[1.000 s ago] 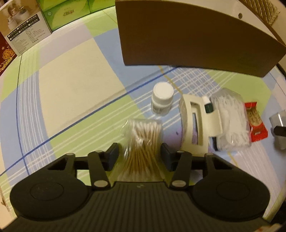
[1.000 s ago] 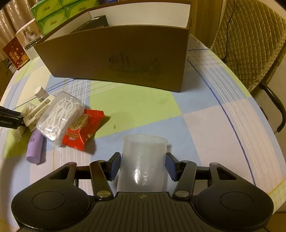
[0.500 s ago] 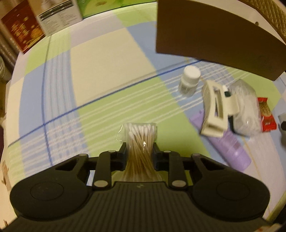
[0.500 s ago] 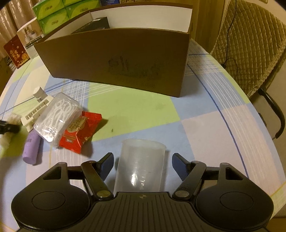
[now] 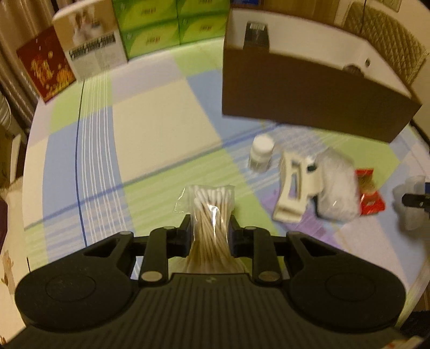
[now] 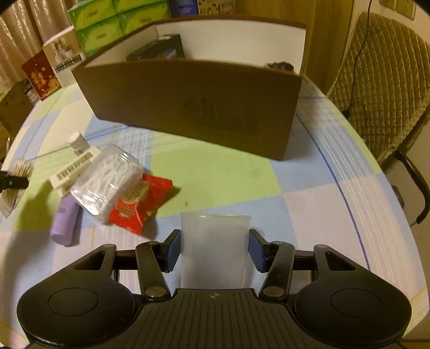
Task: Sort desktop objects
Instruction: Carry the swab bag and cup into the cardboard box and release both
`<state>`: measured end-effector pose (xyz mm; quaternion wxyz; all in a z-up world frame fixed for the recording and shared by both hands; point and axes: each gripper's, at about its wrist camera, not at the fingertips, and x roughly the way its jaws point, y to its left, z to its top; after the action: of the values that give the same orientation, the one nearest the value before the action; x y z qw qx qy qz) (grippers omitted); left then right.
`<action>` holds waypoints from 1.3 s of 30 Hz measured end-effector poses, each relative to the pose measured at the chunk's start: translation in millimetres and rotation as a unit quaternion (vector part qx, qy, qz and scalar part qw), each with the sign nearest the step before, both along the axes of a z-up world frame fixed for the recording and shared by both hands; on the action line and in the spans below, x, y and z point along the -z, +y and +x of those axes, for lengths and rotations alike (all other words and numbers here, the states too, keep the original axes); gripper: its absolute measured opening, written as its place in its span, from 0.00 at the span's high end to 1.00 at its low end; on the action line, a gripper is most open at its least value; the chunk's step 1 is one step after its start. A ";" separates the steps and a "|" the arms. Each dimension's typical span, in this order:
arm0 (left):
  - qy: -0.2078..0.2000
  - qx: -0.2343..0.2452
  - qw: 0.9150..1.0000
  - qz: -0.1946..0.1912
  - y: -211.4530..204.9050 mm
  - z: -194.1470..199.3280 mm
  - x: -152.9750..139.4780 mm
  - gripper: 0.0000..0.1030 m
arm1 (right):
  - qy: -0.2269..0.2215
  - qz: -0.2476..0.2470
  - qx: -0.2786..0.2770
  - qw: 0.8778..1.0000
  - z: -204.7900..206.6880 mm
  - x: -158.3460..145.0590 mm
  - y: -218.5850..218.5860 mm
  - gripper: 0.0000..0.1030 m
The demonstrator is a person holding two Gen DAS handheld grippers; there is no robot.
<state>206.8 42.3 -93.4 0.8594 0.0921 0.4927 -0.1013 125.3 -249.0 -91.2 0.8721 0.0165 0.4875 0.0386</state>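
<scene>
My left gripper [image 5: 209, 233] is shut on a clear bag of cotton swabs [image 5: 211, 206] and holds it above the checked tablecloth [image 5: 161, 126]. My right gripper [image 6: 214, 247] has a translucent plastic cup [image 6: 215, 231] between its jaws, which are closing with both pads against the cup's sides. The brown cardboard box [image 6: 193, 102] stands behind, open at the top, with a dark object [image 6: 158, 52] inside. In the right wrist view the swab bag [image 6: 18, 169] shows at the far left edge.
Between the grippers lie a small white bottle [image 5: 262, 153], a white clip [image 5: 293, 188], a clear box of floss picks [image 6: 107, 177], a red snack packet [image 6: 139, 204] and a purple tube [image 6: 65, 222]. Green tissue boxes [image 5: 174, 24] line the far edge. A padded chair [image 6: 381, 80] stands at the right.
The left jaws shut on the swab bag and lifted it off the cloth, pulling back from the box. The right jaws opened wide, then came back in against the cup.
</scene>
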 end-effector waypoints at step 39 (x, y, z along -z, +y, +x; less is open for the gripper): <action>-0.072 0.135 0.988 -0.030 -190.1 164.4 -71.1 0.79 | -0.118 0.011 -0.048 0.992 164.5 -92.5 -28.3 0.52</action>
<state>371.2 -147.8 -22.3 0.8733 0.1389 0.4097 -0.2240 289.9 -277.3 1.3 0.9204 -0.0019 0.3809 0.0881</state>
